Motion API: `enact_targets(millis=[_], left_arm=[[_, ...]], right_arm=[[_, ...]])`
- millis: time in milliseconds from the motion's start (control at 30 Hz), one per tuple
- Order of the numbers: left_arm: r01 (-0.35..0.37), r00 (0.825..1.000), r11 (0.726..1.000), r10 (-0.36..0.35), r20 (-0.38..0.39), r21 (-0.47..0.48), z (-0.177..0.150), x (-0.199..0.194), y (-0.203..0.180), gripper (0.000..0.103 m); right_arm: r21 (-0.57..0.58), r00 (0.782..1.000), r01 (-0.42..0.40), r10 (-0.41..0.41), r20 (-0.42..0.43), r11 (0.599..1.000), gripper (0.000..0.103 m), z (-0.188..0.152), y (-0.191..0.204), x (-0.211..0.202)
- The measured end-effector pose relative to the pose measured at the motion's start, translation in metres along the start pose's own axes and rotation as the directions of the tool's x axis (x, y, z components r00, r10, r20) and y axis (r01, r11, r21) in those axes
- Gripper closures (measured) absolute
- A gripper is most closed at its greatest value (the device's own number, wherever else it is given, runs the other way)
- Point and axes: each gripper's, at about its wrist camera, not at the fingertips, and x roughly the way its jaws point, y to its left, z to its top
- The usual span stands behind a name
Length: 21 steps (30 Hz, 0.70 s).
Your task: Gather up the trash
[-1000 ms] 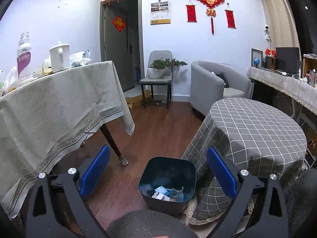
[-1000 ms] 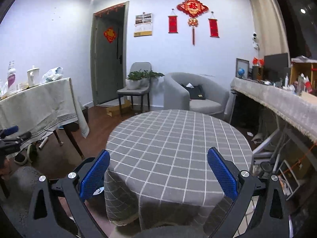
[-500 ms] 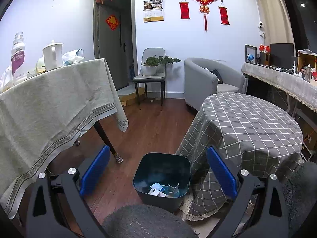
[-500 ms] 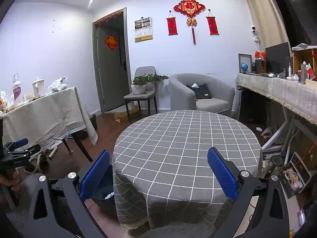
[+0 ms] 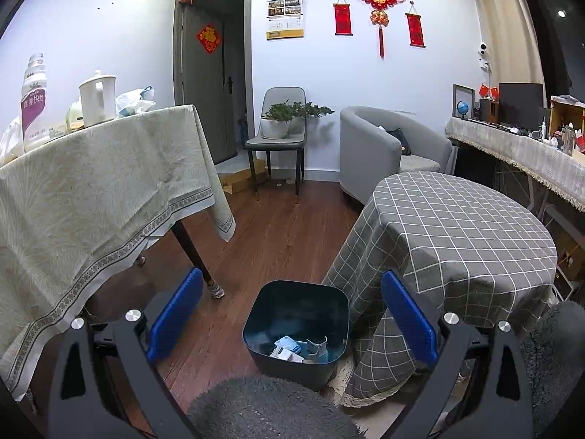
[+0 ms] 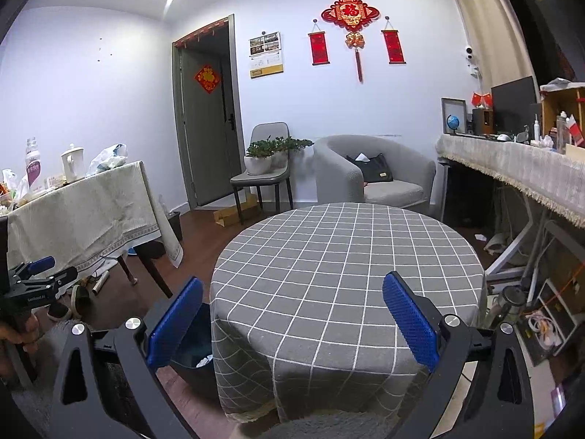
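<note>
A dark square trash bin (image 5: 297, 329) stands on the wood floor beside the round table, with white and blue scraps of trash (image 5: 290, 350) at its bottom. My left gripper (image 5: 290, 314) hovers open above and in front of the bin, nothing between its blue pads. In the right wrist view my right gripper (image 6: 292, 320) is open and empty, above the near edge of the round table with the grey checked cloth (image 6: 347, 256). The bin (image 6: 193, 362) peeks out at that table's left. The left gripper (image 6: 34, 281) shows at the far left, held by a hand.
A table with a beige cloth (image 5: 91, 190) holds a bottle (image 5: 33, 106), a white kettle (image 5: 97, 97) and bags. A chair with a plant (image 5: 279, 135), a grey armchair (image 5: 384, 150) and a cluttered side counter (image 5: 519, 150) line the room. A grey fuzzy rug (image 5: 270, 406) lies below.
Both cameras have risen and pulled back slightly. The bin has slid lower in the left view, and the round table's top fills more of the right view. Both grippers stay open and empty.
</note>
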Motion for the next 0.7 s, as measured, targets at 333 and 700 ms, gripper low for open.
enact_targets(millis=[333,700], left_arm=[[0.003,1.0,1.0,-0.003,0.001,-0.004,0.0002,0.0004,0.0022,0.003],[0.003,1.0,1.0,-0.003,0.001,-0.004,0.0003,0.0,0.0018,0.003]], right_arm=[[-0.005,1.0,0.002,-0.002,-0.001,1.0,0.003,0.0,0.0044,-0.0001],[-0.006,1.0,0.001,-0.001,-0.003,1.0,0.003,-0.0001,0.0033,0.0003]])
